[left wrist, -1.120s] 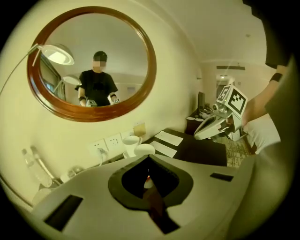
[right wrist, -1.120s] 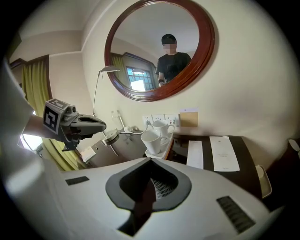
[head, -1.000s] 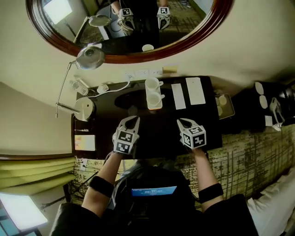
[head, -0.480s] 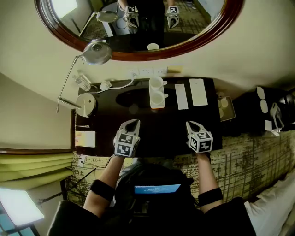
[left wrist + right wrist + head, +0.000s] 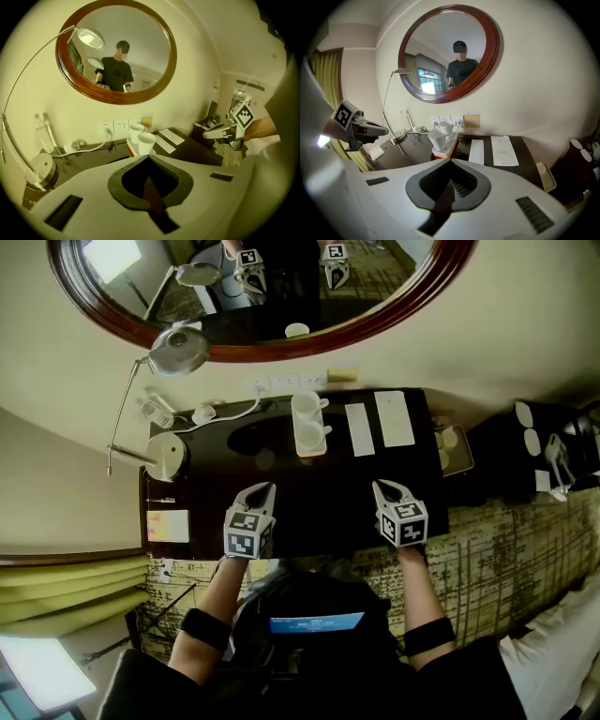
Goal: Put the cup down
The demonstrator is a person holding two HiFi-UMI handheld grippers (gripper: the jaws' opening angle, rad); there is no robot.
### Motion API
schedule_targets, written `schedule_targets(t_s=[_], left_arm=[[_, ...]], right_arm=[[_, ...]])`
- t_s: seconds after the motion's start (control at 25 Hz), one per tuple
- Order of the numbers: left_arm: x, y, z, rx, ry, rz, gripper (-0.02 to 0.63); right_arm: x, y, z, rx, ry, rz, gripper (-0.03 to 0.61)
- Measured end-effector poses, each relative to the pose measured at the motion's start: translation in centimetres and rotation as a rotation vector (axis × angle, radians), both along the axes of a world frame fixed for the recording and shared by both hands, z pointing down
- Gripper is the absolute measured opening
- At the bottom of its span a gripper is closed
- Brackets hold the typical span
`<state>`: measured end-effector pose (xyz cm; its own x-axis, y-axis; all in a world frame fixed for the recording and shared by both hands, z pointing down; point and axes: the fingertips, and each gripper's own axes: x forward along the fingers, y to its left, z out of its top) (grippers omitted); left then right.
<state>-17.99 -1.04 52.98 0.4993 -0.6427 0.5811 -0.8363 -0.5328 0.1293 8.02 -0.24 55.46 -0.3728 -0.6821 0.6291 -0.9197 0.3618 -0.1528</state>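
**White cups on the tray, both claws shut and empty**

Well left of the tray, a lamp stands on the dark desk. The left gripper hovers left of the tray and nearer the person, its jaws pressed together with nothing between them. Two cups stand upright on the tray, one behind the other. Just right of the tray lie two papers. The right gripper hovers right of the tray, nearer the person, its jaws likewise together and empty.
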Motion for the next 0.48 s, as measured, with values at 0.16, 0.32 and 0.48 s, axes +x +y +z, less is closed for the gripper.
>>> schedule_targets(t_s=[0.16, 0.32, 0.48], left_arm=[[0.5, -0.1, -0.3, 0.005, 0.009, 0.002, 0.000], [0.7, 0.1, -0.3, 0.003, 0.010, -0.003, 0.000], [1.1, 0.8, -0.3, -0.023, 0.014, 0.004, 0.000]], right_arm=[[-0.3, 0.1, -0.5, -0.007, -0.004, -0.016, 0.002], [0.1, 0.3, 0.1, -0.016, -0.009, -0.019, 0.002], [0.4, 0.4, 0.6, -0.018, -0.011, -0.030, 0.003]])
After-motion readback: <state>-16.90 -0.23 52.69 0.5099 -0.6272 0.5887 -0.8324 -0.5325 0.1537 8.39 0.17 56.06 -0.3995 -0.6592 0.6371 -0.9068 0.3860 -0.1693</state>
